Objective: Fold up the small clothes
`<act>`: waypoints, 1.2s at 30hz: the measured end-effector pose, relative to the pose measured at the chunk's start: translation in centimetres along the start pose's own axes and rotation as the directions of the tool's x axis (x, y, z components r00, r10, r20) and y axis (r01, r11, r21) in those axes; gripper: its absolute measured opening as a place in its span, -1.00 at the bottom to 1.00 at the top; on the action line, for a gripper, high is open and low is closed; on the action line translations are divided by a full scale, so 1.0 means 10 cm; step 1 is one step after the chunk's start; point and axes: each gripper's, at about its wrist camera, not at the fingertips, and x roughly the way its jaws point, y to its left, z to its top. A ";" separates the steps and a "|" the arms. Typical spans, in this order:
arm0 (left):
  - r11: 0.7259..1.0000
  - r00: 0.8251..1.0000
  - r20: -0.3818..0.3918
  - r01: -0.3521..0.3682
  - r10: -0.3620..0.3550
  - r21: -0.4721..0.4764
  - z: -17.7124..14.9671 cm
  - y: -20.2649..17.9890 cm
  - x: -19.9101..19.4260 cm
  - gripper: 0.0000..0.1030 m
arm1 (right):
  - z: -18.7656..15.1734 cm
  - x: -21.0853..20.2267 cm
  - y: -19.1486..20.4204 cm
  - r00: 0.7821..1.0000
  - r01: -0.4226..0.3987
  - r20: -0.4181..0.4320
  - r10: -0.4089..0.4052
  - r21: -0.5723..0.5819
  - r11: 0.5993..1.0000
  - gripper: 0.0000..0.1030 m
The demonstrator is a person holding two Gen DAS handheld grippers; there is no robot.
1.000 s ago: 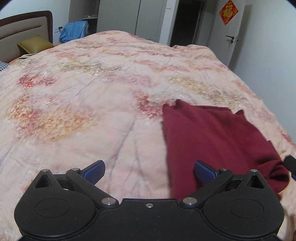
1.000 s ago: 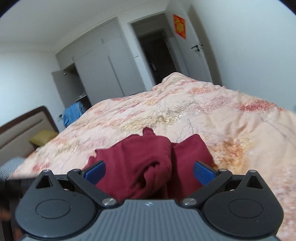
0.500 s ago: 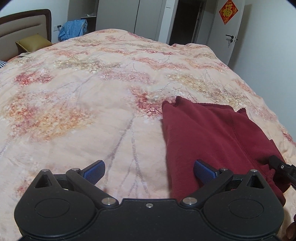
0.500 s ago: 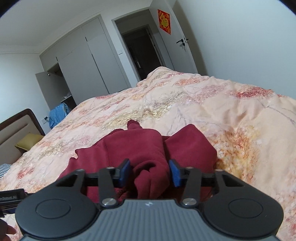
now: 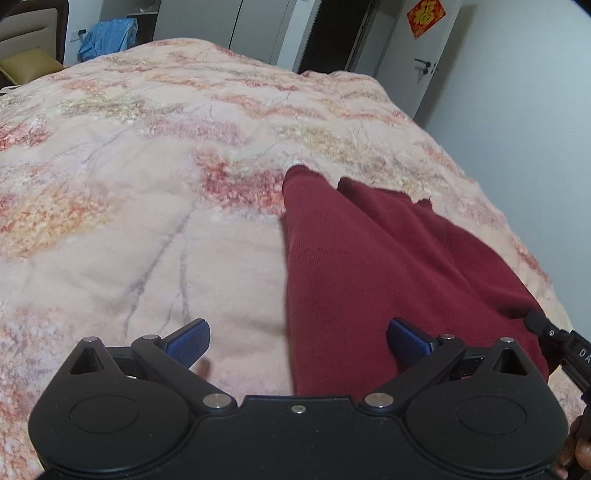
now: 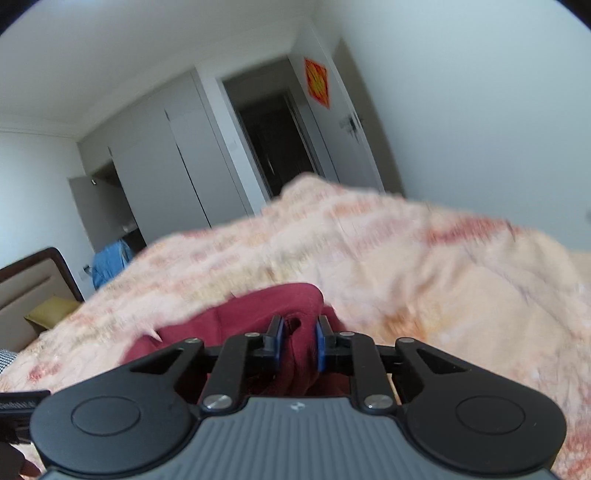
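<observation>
Left gripper (image 5: 297,341): blue pads spread wide, holding nothing, above the peach floral quilted bed cover (image 5: 147,206). Broad bare cover to its left; the dark red knit garment (image 5: 369,266) lies flat at right, its left edge running straight between the pads, near the bed's right edge.

Right gripper (image 6: 297,341): pads narrowed onto a bunched fold of the garment (image 6: 258,314); only this view shows the bunch.

Red diamond door decoration (image 5: 426,15): one gold character, unreadable.
</observation>
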 end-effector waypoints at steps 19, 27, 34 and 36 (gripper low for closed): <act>1.000 1.000 -0.012 -0.003 0.003 -0.031 -0.04 0.12 -0.03 0.99 | -0.25 -0.11 0.04 0.969 0.232 -0.066 -0.238 -0.084 0.969 0.75; 0.999 1.000 -0.010 -0.007 0.007 -0.039 -0.05 0.12 -0.05 0.99 | -0.25 -0.38 0.00 0.978 0.207 0.001 -0.207 -0.033 0.978 0.81; 0.999 1.000 -0.010 -0.008 0.007 -0.044 -0.07 0.13 -0.06 0.99 | 0.09 0.02 0.11 0.976 0.214 -0.027 -0.217 -0.088 0.973 0.99; 0.999 1.000 -0.010 -0.006 0.006 -0.044 -0.08 0.13 -0.07 0.99 | 0.06 0.18 0.03 0.965 0.233 -0.104 -0.239 -0.068 0.970 0.99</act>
